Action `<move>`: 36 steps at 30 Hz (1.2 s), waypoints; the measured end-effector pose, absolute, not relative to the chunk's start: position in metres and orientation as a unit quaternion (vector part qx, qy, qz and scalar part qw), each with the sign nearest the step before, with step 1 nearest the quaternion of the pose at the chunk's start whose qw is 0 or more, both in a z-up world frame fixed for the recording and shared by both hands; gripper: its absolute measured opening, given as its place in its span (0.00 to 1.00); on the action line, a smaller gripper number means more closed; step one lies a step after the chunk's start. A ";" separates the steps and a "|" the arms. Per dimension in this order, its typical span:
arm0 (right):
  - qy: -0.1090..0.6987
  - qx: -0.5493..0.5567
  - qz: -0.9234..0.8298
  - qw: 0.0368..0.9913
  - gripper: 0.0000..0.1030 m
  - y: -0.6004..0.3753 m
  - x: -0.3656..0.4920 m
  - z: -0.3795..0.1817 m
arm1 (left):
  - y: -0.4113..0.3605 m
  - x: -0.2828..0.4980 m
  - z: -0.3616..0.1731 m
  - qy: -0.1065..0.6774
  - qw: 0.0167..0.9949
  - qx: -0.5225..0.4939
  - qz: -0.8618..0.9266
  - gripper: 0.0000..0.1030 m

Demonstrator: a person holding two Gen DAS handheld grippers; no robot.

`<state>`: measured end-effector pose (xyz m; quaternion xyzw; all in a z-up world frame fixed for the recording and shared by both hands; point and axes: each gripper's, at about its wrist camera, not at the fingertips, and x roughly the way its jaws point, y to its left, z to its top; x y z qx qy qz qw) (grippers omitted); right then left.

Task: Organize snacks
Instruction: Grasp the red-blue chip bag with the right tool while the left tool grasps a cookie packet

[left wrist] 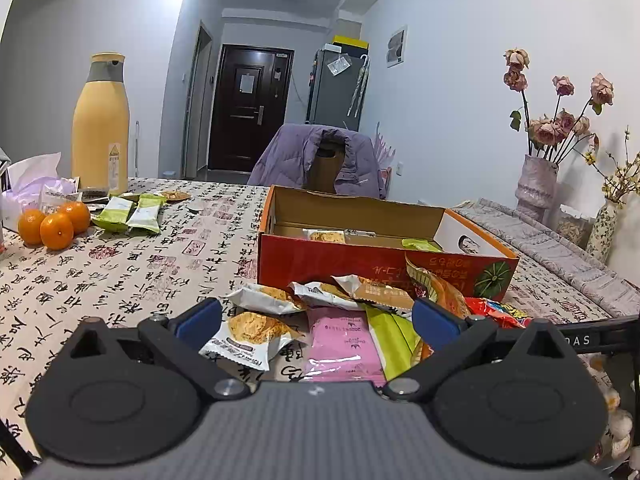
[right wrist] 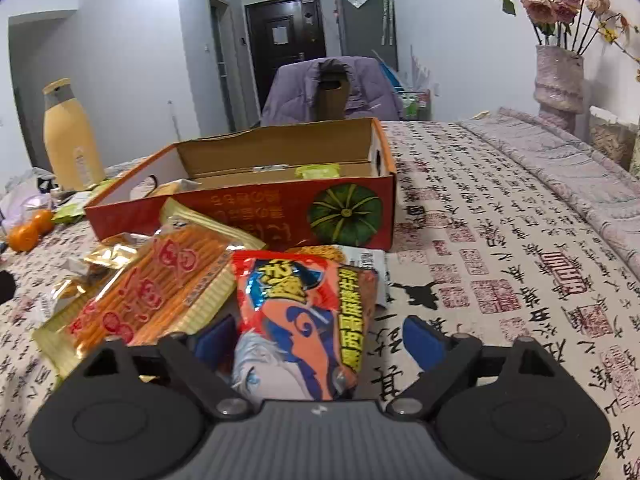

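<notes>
Right tongs (right wrist: 320, 344): spread wide, gripping nothing. The red bag (right wrist: 304, 320) lies between the blue pads, lower centre of the right wrist view; whether either pad touches it I cannot tell.

Left tongs (left wrist: 316, 324): likewise spread and empty, poised over the heap at lower centre of the left wrist view, where the pink pack (left wrist: 340, 344) and a cake pack (left wrist: 248, 336) sit between the pads.

Handling, by judgement. The red bag is a puffed film pouch: light, soft, slick, contents likely brittle. Best taken across its narrow width near the mid-body or by a sealed end, with modest pressure. Its long axis runs away from the camera, leaning a little to the upper left, the near end at the tongs.

The stick pack (right wrist: 148, 292), left of it and touching or overlapping its edge, is flat, stiffer and crinkly. Its long axis runs diagonally from lower left to upper right, far end propped against the box (right wrist: 248, 208). An edge grip seems wisest.

The cake packs are small, light and crushable.

The box stands open on the worktop (right wrist: 500, 248), mid-frame, just beyond the heap, its long side facing the camera. A few packs lie inside.

Further off, upper left of the left wrist view: oranges (left wrist: 54, 224), green packs (left wrist: 128, 216), bottle (left wrist: 100, 128).
</notes>
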<state>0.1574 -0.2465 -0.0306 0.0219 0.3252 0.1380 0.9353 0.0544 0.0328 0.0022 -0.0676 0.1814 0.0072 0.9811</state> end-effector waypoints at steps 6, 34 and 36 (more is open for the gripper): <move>0.329 0.051 0.156 0.930 0.63 -0.251 0.157 -0.032 | 0.035 0.051 0.002 0.184 0.980 -0.069 0.009 1.00; 0.249 0.043 0.118 0.960 0.51 -0.285 0.141 -0.013 | 0.065 0.118 -0.011 0.289 0.955 -0.009 0.056 1.00; 0.248 0.042 0.118 0.961 0.51 -0.285 0.141 -0.014 | 0.065 0.127 -0.017 0.303 0.951 -0.002 0.057 1.00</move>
